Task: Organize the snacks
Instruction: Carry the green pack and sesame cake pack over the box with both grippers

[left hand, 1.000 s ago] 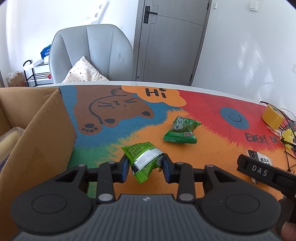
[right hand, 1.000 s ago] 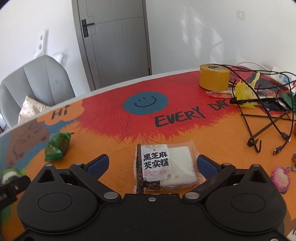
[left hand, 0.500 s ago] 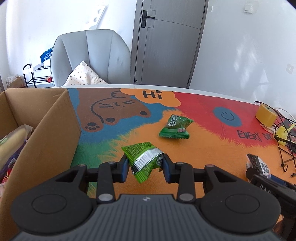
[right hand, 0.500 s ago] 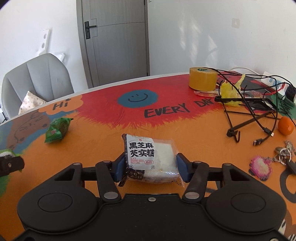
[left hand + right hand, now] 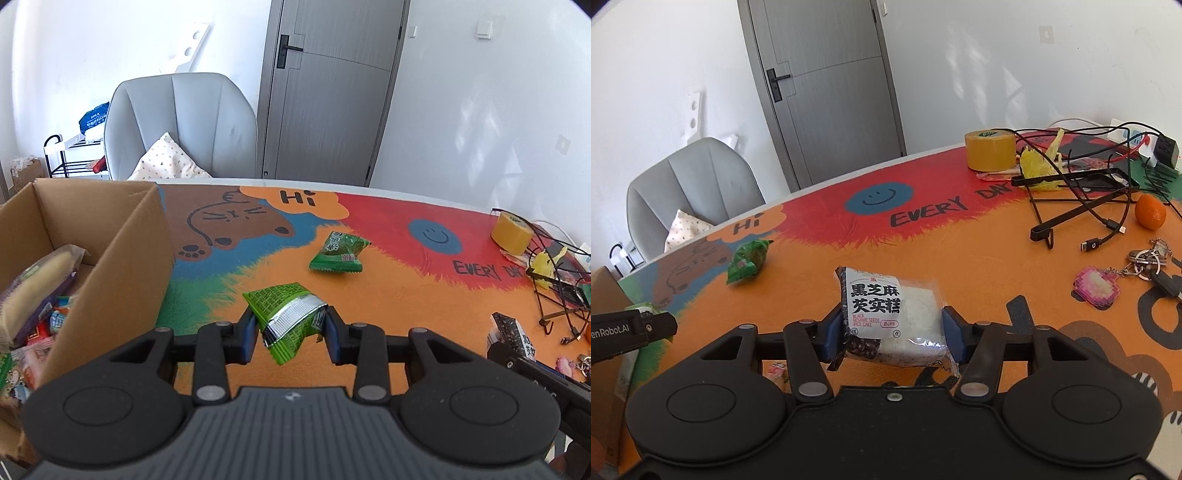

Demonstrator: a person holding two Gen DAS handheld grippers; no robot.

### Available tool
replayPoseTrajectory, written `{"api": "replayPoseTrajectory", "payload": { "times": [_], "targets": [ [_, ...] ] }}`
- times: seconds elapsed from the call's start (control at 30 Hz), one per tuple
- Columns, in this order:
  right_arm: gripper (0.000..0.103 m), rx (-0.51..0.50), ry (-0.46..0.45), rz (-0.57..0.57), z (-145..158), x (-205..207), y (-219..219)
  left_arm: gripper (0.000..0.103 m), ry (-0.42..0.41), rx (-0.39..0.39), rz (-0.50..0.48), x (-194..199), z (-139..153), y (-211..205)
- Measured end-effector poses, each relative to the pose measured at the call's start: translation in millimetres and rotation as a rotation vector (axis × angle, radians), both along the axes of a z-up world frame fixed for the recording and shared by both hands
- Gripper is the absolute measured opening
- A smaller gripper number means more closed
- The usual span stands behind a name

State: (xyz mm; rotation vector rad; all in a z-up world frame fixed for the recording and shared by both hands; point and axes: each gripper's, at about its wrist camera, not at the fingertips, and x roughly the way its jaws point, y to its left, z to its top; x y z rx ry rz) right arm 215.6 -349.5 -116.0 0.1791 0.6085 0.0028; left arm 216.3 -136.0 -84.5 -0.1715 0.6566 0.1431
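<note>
Left gripper (image 5: 290, 326) pinches 1 crumpled green snack packet (image 5: 286, 317) across its middle, lifted clear of the mat, beside the cardboard box (image 5: 122, 243) that already holds snacks, its likely destination. Right gripper (image 5: 892, 330) clamps 1 black sesame rice cake pack (image 5: 890, 317) by its 2 side edges, label upward. A second green packet (image 5: 338, 253) lies loose on the table mat (image 5: 388, 295), well apart from the box.
</note>
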Motion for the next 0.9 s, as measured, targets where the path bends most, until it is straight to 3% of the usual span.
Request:
{"api": "replayPoseTrajectory", "payload": {
  "times": [0.33,0.9],
  "targets": [
    [0.054,0.026,-0.058,0.005,17,-18,19,0.036,-0.068,0.003,-0.002,-21,22,17],
    [0.054,0.073,-0.135,0.107,43,-33,63,0.036,-0.143,0.017,0.065,-52,53,57]
  ]
}}
